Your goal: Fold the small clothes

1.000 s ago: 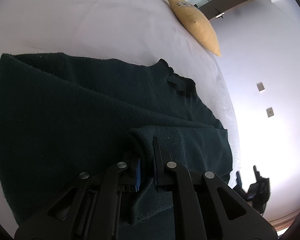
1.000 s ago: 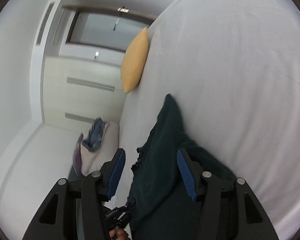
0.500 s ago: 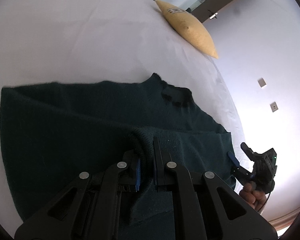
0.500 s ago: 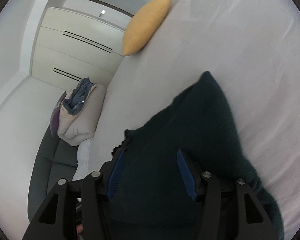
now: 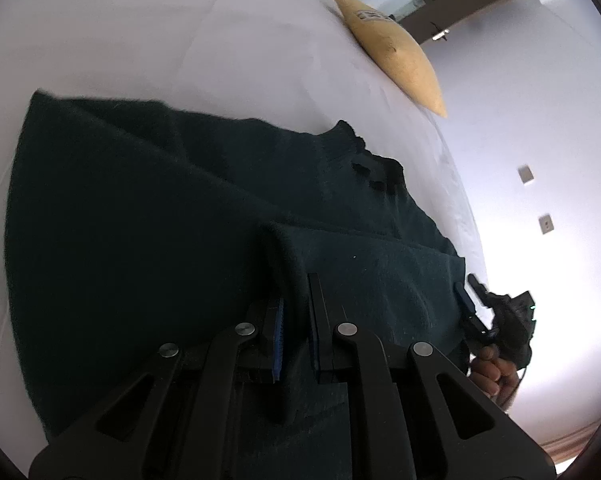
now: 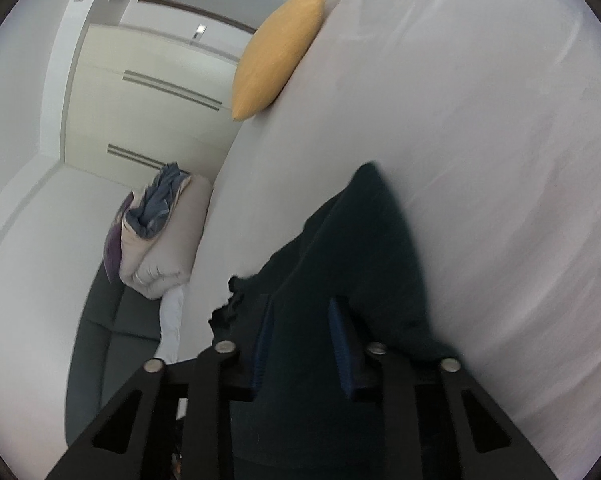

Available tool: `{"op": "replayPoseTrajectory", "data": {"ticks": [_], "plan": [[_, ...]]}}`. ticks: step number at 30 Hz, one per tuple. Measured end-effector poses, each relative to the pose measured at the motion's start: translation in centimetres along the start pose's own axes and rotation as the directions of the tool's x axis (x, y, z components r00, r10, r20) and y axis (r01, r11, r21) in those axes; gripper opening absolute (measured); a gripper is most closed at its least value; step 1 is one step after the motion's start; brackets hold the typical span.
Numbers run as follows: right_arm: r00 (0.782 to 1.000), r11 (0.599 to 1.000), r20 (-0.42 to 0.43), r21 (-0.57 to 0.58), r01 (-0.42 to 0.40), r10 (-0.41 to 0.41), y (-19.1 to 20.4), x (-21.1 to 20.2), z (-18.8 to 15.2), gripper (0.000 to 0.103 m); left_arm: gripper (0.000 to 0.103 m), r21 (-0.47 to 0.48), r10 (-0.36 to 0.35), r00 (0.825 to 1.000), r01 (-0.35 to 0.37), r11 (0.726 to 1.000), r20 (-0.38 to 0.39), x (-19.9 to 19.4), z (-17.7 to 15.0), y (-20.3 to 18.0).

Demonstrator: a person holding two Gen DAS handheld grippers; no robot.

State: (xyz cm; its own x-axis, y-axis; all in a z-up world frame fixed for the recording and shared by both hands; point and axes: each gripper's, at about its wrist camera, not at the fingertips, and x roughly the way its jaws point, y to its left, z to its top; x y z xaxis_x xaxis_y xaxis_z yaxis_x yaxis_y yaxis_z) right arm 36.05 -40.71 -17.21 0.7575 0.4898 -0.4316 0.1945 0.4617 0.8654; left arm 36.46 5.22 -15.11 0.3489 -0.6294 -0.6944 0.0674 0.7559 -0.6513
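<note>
Gripping a raised fold of the dark green sweater (image 5: 148,240), our left gripper (image 5: 296,316) has its pads pinched together on the knit. The sweater lies spread on the white bed (image 5: 140,40), its collar towards one o'clock, below the yellow pillow (image 5: 396,52). Our right gripper (image 6: 300,336) is closing, sweater fabric between its blue pads (image 6: 338,344).

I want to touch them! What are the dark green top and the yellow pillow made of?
The top looks like thick knitted wool or fleece: matt, fuzzy along its edges, folding in soft, bulky rolls. The pillow looks like woven cloth, matt with a fine grainy texture; the exact fibre can't be told.
</note>
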Motion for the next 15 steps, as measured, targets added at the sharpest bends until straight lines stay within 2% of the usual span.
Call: {"op": "replayPoseTrajectory", "data": {"ticks": [1, 4, 6, 7, 8, 9, 11, 12, 13, 15], "plan": [[1.000, 1.000, 0.003, 0.021, 0.008, -0.008, -0.5, -0.2, 0.3, 0.019, 0.010, 0.002, 0.004, 1.000, -0.004, 1.000, -0.001, -0.2, -0.1, 0.0], [0.997, 0.997, 0.037, 0.022, 0.069, -0.069, -0.7, -1.6, 1.0, 0.020, 0.010, 0.015, 0.035, 0.999, -0.035, 0.999, -0.005, -1.1, -0.6, -0.2], [0.988, 0.993, 0.093, 0.017, 0.120, -0.121, -0.4, -3.1, 1.4, 0.031, 0.010, 0.024, 0.095, 0.995, -0.095, 0.995, 0.006, -2.3, -1.0, -0.6], [0.982, 0.990, 0.128, 0.024, 0.139, -0.141, -0.1, -4.0, 1.6, 0.046, 0.010, 0.038, 0.161, 0.986, -0.162, 0.986, 0.041, -3.5, -1.2, -1.2], [0.973, 0.988, 0.173, 0.031, 0.152, -0.155, 0.3, -5.0, 1.9, 0.056, 0.010, 0.055, 0.208, 0.975, -0.213, 0.975, 0.082, -4.5, -1.4, -1.8], [0.972, 0.991, 0.192, 0.023, 0.135, -0.137, 0.8, -5.5, 2.0, 0.057, 0.010, 0.084, 0.234, 0.962, -0.248, 0.965, 0.143, -5.7, -1.4, -3.0], [0.985, 0.998, 0.159, -0.019, 0.065, -0.061, 2.0, -5.3, 2.3, 0.057, 0.010, 0.139, 0.171, 0.968, -0.198, 0.970, 0.184, -6.2, -1.5, -4.8], [0.992, 0.999, 0.125, -0.035, 0.039, -0.035, 2.5, -4.6, 2.3, 0.057, 0.010, 0.191, 0.099, 0.978, -0.135, 0.972, 0.186, -5.7, -1.4, -6.2], [0.998, 0.998, 0.065, -0.057, 0.010, -0.006, 3.2, -3.3, 2.1, 0.057, 0.010, 0.223, 0.074, 0.981, -0.115, 0.968, 0.180, -5.0, -1.3, -7.1], [0.999, 0.996, -0.052, -0.084, -0.018, 0.014, 3.8, -0.7, 1.5, 0.057, 0.010, 0.270, 0.095, 0.984, -0.134, 0.953, 0.152, -2.7, -1.3, -8.2]]}}
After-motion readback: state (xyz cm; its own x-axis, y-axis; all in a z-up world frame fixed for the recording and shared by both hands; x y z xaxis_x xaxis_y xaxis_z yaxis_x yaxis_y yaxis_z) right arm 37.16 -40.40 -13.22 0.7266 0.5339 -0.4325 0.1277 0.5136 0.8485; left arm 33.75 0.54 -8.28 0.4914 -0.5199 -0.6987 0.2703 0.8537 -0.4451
